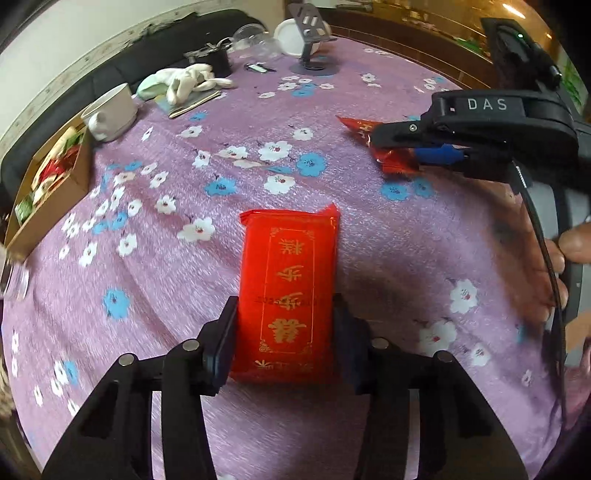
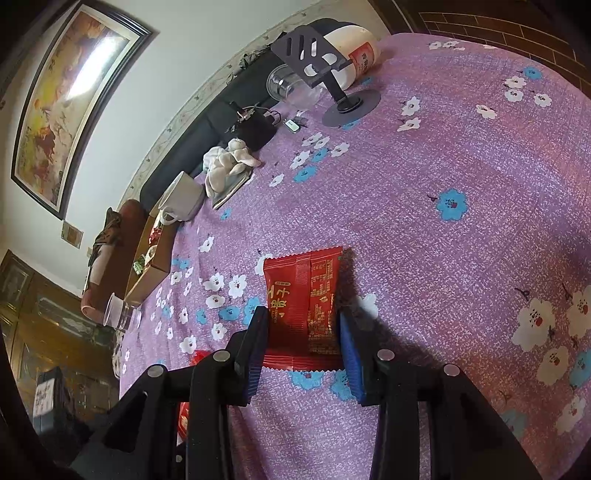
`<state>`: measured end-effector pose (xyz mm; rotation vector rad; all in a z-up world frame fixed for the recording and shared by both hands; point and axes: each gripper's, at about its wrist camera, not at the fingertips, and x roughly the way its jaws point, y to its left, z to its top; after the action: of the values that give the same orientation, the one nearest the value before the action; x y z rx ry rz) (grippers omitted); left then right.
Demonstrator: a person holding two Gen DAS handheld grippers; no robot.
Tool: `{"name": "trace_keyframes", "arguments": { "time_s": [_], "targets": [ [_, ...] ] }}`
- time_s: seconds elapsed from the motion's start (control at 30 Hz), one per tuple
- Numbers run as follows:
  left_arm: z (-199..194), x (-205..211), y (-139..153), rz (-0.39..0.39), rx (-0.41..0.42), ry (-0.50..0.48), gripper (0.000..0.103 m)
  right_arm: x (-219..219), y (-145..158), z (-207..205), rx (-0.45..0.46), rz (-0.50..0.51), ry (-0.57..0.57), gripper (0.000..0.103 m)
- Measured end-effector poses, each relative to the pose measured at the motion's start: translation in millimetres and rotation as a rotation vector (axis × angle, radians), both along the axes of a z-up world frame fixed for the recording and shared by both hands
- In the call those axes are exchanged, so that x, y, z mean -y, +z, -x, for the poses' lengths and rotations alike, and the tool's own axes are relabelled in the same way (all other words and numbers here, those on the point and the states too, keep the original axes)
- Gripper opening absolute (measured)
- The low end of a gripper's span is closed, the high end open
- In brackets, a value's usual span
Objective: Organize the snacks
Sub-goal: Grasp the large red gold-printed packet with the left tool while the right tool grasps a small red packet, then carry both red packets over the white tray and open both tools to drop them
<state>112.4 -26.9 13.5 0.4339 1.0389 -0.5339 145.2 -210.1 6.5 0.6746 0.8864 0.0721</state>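
A long red packet with gold characters [image 1: 290,280] lies on the purple flowered tablecloth [image 1: 184,295]. My left gripper [image 1: 284,332] is over its near end, and both black pads press against the packet's long sides. My right gripper [image 2: 304,332] is shut on a smaller red snack sachet [image 2: 303,291], with its blue pads on the two side edges. In the left wrist view that right gripper [image 1: 397,147] shows at the upper right, holding the crinkled sachet [image 1: 388,162] just above the cloth. An open cardboard box [image 1: 55,192] with several wrapped snacks stands at the table's left edge.
A white mug [image 1: 110,110] stands beside the box, with a white plush toy [image 1: 188,83] on a booklet behind it. A phone stand [image 1: 312,44], a glass jar [image 1: 255,35] and a white tub [image 2: 351,48] are at the far end. A clear cup [image 2: 118,312] is near the box. A hand [image 1: 535,258] is at right.
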Motion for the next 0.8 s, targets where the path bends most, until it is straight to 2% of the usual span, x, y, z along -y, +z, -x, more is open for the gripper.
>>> {"name": "trace_keyframes", "arguments": {
  "time_s": [0.17, 0.27, 0.43, 0.57, 0.8],
  "targets": [
    [26.5, 4.4, 3.1, -0.002, 0.033, 0.090, 0.044, -3.7, 6.1, 2.7, 0.025, -0.009, 0.019, 0.038],
    [45.0, -0.4, 4.9, 0.019, 0.002, 0.161, 0.044, -10.2, 11.4, 4.4, 0.049, -0.016, 0.051, 0.038],
    [83.5, -9.9, 17.1, 0.038, 0.050, 0.226, 0.044, -29.4, 16.1, 6.8, 0.080, -0.043, 0.135, 0.038],
    [111.9, -24.5, 31.6, 0.041, 0.139, 0.318, 0.044, -44.9, 16.2, 10.4, 0.088, -0.078, 0.194, 0.038],
    [166.1, -79.3, 63.0, 0.109, 0.293, 0.510, 0.044, -70.1, 27.5, 20.5, 0.159, -0.068, 0.278, 0.038]
  ]
}}
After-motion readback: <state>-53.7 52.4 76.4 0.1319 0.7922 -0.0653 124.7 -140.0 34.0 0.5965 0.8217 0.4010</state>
